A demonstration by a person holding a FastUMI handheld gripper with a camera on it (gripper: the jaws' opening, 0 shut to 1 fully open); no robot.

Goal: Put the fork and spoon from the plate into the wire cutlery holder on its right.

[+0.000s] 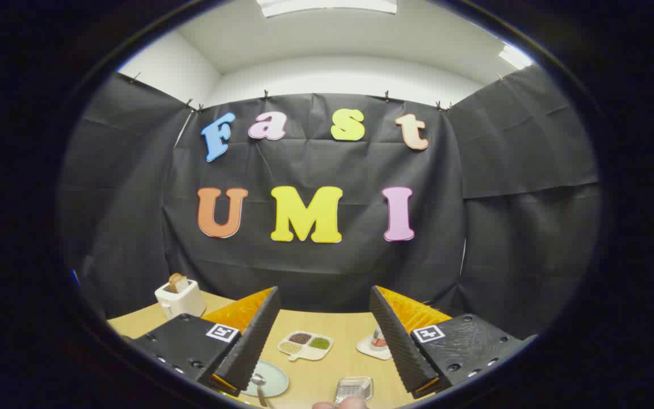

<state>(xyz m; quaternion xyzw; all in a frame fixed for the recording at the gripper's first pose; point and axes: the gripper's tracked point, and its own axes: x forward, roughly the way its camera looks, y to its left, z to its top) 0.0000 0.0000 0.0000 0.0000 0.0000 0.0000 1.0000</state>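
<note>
Fingers (324,335) spread, empty | between them: plate (273,379) with spoon (258,382), wire holder (353,389) | beyond: spice dish (306,345), toaster (180,298)

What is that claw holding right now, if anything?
Nothing. The gripper is open, its fingers wide apart above the table; the spoon still lies on the plate.

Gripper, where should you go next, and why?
Probably tip down toward the plate. The gripper is open, holds nothing and points across the table, while a spoon lies on the plate below its fingers, left of the wire holder.
</note>
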